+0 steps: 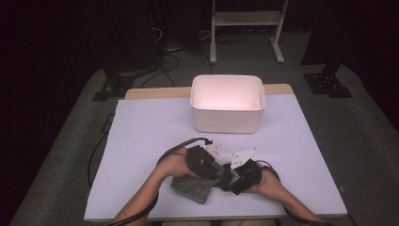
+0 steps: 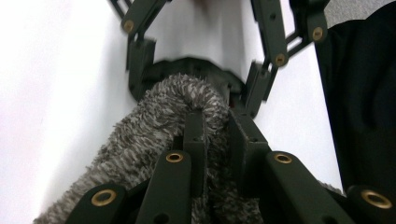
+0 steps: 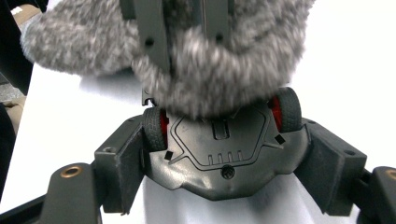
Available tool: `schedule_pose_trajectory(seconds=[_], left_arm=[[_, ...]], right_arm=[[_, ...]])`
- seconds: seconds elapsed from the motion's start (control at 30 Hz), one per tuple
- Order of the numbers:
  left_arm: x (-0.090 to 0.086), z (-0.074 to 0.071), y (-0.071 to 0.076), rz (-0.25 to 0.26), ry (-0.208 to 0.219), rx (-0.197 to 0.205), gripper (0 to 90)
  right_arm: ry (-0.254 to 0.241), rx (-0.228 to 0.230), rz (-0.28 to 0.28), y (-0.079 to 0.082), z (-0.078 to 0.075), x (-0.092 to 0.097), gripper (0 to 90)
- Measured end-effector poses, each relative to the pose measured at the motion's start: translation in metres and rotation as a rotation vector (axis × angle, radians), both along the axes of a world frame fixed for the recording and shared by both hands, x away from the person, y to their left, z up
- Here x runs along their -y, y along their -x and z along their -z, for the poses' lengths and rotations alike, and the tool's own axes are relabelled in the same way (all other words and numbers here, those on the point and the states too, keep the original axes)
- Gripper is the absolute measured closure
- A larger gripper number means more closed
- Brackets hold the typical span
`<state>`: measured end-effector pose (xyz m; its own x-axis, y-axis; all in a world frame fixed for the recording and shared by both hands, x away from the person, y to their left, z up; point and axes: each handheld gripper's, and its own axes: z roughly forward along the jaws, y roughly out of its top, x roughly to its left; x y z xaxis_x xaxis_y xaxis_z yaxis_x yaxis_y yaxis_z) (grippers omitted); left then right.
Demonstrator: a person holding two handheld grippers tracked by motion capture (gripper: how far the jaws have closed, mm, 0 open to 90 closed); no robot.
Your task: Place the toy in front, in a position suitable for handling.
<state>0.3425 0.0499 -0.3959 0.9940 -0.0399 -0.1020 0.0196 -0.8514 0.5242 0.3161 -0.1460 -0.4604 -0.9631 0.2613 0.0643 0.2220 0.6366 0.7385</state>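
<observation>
Cloth and toy car meet low in the high view, just right of centre, where both hands come together above the near edge of the tabletop. The left hand-held gripper is pinched tight on a grey, fuzzy cloth, most of which lies on the tabletop at the lower middle of that frame, under the left hand.

In the left gripper view the two black jaws rise from the bottom centre and stand almost together, with a fold of the cloth squeezed between them. The fold bulges up over their tips and presses against a dark toy car just above, at the centre of the frame.

The right hand-held gripper stands wide, and its pads press on both flanks of the toy car. In the right gripper view the car sits at lower centre with its dark underside turned to the camera and a black wheel with a red hub at each upper corner. The cloth covers the car's far end across the top of the frame.

A white bin stands well apart, at upper centre of the high view.
</observation>
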Motion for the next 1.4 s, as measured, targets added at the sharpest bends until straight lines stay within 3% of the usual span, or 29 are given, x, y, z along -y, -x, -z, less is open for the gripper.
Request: schedule_pose_trajectory(seconds=[0.27,0.37,0.5,0.77,1.0,1.1,1.23,1.4], left_arm=[[-0.014,0.003,-0.001,-0.023,0.025,-0.028,77.3],[-0.015,0.003,-0.001,-0.026,0.032,-0.031,77.0],[-0.014,0.002,-0.002,-0.028,0.026,-0.025,77.0],[0.005,-0.001,-0.001,0.011,0.002,-0.006,77.1],[0.033,0.002,-0.002,0.042,0.036,-0.005,77.1],[0.042,0.003,-0.005,0.057,0.025,0.008,77.1],[0.043,0.007,-0.010,0.043,0.023,0.003,77.0],[0.030,0.002,-0.015,0.015,-0.001,0.038,76.5]], right_arm=[[0.008,-0.008,-0.012,-0.001,0.000,0.001,22.2],[0.031,0.012,-0.017,0.001,0.000,0.004,22.4],[0.027,0.026,-0.011,0.003,-0.003,0.007,23.3],[0.034,0.053,-0.006,0.004,-0.005,0.005,24.0],[0.024,0.053,0.001,0.006,-0.004,0.004,24.0],[0.028,0.055,-0.004,0.005,-0.004,0.004,24.0],[0.036,0.033,0.001,0.004,0.001,0.005,24.2],[0.027,0.034,-0.003,0.002,0.001,0.005,24.2]])
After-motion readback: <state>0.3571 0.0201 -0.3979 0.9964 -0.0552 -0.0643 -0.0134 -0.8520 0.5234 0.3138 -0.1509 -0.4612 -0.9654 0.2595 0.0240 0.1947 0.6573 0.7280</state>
